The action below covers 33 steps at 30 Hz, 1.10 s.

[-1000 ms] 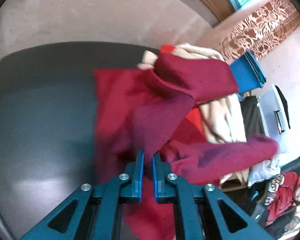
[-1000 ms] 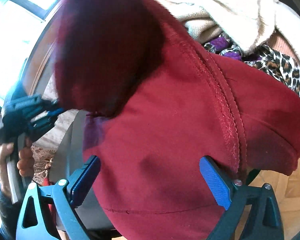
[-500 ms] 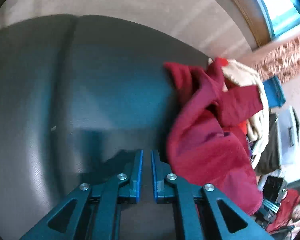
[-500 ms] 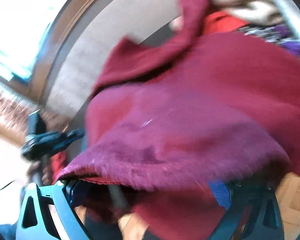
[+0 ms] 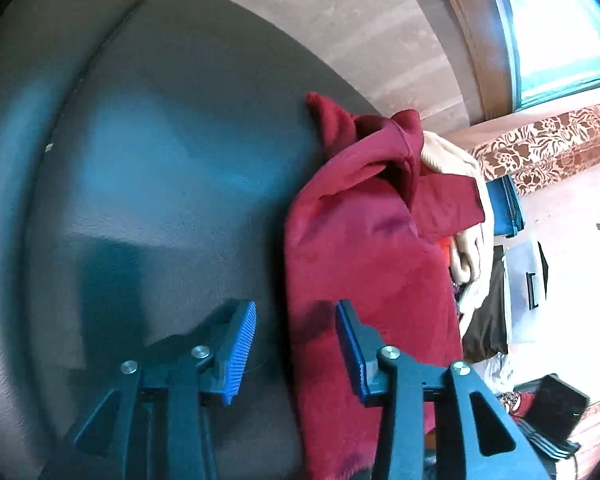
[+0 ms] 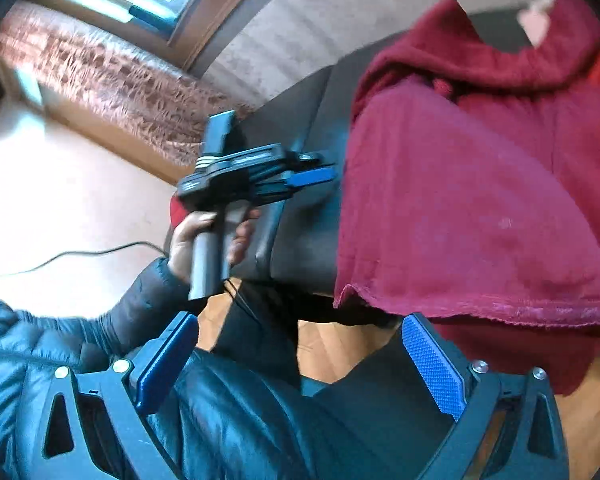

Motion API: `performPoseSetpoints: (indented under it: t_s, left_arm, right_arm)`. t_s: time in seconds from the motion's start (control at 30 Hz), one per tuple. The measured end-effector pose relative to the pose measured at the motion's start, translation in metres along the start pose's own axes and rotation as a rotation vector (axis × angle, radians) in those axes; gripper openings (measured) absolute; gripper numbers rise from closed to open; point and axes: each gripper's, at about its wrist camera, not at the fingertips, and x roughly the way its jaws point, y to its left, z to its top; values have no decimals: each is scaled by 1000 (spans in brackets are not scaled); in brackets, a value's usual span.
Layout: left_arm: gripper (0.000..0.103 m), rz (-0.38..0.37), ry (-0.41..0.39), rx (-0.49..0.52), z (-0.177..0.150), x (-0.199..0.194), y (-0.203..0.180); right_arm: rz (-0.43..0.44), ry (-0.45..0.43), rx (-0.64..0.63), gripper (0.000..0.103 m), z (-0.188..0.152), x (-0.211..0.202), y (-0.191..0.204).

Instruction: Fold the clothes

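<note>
Crimson fleece garment (image 5: 364, 264) lies rumpled on the dark grey leather sofa (image 5: 160, 168); left gripper (image 5: 296, 344) jaws are opening, empty; right gripper (image 6: 300, 364) jaws spread, empty.

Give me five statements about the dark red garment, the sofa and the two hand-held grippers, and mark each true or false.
1. The dark red garment lies on a dark sofa seat. True.
2. The left hand-held gripper is clamped shut on the garment. False: its jaws are opening, and only the garment's edge lies below the gap, gripped by neither pad.
3. The right hand-held gripper holds the garment's hem. False: its jaws stand wide apart with nothing between them; the hem hangs beyond its right fingertip.
4. A cream garment lies beyond the red one, in the left wrist view. True.
5. The hand on the left gripper's handle wears a red sleeve. False: the sleeve is dark and puffy.
</note>
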Motion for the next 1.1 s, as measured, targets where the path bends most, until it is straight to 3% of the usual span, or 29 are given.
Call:
performPoseSetpoints:
  t_s: [0.17, 0.3, 0.37, 0.43, 0.47, 0.53, 0.63, 0.77, 0.9, 1.0, 1.1]
  left_arm:
    - [42, -57, 15, 14, 4, 18, -5]
    - [42, -144, 87, 22, -4, 35, -11]
    - [32, -148, 108, 32, -6, 37, -12]
    - [12, -113, 101, 48, -6, 34, -12]
    - [10, -93, 87, 53, -5, 27, -11]
    - [9, -88, 31, 52, -1, 3, -7]
    - [8, -35, -50, 70, 8, -45, 3]
    - [8, 62, -139, 57, 16, -97, 20]
    - [12, 207, -159, 25, 11, -122, 40]
    - [15, 357, -165, 22, 6, -137, 57]
    - [18, 324, -187, -21, 1, -144, 58]
  right_arm:
    - [-47, -141, -26, 103, 26, -34, 12]
    - [-110, -285, 24, 103, 38, -62, -6]
    - [-190, -323, 112, 103, 47, -56, -34]
    - [-242, -315, 232, 103, 52, -37, -68]
    - [-215, -285, 297, 103, 52, -20, -84]
    - [-91, -211, 320, 103, 49, 14, -83]
    - [69, -94, 221, 103, 45, 65, -49]
    - [202, 3, 226, 103, 38, 122, -25]
    - [206, 53, 214, 103, 38, 153, -14]
    - [171, 47, 167, 103, 49, 147, -7]
    - [140, 2, 150, 103, 58, 121, -11]
